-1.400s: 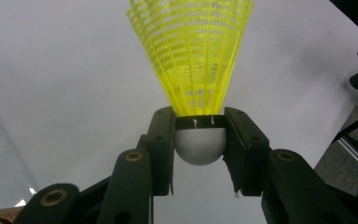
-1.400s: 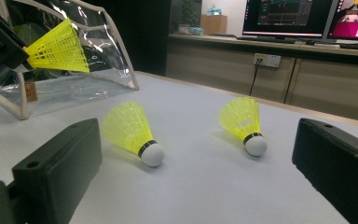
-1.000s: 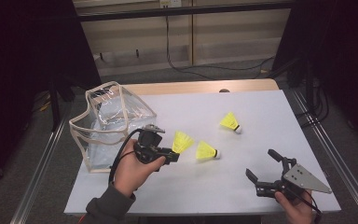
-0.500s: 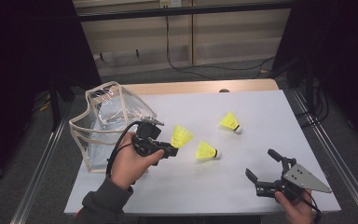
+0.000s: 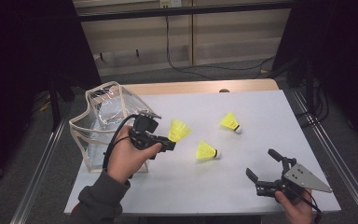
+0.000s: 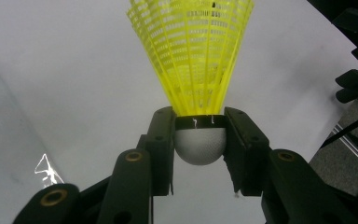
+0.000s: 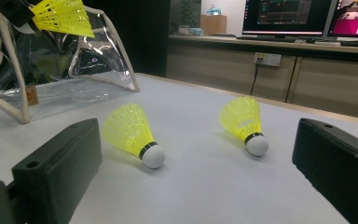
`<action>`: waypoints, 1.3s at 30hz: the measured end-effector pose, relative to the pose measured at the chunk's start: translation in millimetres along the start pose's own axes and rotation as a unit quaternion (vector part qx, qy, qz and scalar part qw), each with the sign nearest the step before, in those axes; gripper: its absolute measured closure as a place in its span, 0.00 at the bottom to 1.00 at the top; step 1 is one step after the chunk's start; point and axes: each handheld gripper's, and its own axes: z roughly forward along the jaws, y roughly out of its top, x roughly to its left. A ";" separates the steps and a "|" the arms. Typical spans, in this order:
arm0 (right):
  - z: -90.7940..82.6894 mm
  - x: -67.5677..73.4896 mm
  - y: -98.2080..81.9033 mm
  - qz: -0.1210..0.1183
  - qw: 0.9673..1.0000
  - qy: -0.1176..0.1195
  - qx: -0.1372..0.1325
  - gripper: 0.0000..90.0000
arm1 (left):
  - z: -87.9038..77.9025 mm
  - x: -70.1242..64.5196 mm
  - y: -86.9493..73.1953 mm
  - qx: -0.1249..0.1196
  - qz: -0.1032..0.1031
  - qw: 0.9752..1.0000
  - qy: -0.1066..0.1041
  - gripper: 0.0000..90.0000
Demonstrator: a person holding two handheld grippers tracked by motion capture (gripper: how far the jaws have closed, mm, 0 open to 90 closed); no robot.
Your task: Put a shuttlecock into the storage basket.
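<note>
Three shuttlecocks: all yellow with white cork heads; one is held, two lie on the table.
Right gripper (image 5: 266, 170): nearest to the person, low over the front right corner of the white table (image 5: 261, 116); its jaws stand wide apart with nothing between them.
Left gripper (image 5: 165, 143): at the left side, in the person's left hand (image 5: 128, 156), lifted above the table; its jaws are clenched on the held shuttlecock (image 6: 196, 70).
Held shuttlecock: the two pads press on the white cork head from both sides, and the yellow skirt points away from the hand, toward the middle of the table.
Near shuttlecock (image 5: 206, 151): lies on its side on the table, between the two grippers, apart from both.
Far shuttlecock (image 5: 230, 122): also on its side, farther back and to the right, well apart from the near one.
Clear pouch (image 5: 103, 123): a transparent bag with pale edging stands on the left part of the table, just behind the left hand; its mouth is open at the top.
</note>
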 end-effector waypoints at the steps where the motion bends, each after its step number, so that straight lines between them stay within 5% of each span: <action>1: 0.1 -0.1 -0.1 0.000 1.000 0.000 0.000 0.01 | -0.9 0.4 0.7 0.001 0.000 1.000 0.000 0.72; 39: 1.0 -0.3 -0.4 0.001 1.000 -0.003 0.005 0.01 | -22.3 -1.1 28.6 0.011 -0.010 1.000 0.001 0.72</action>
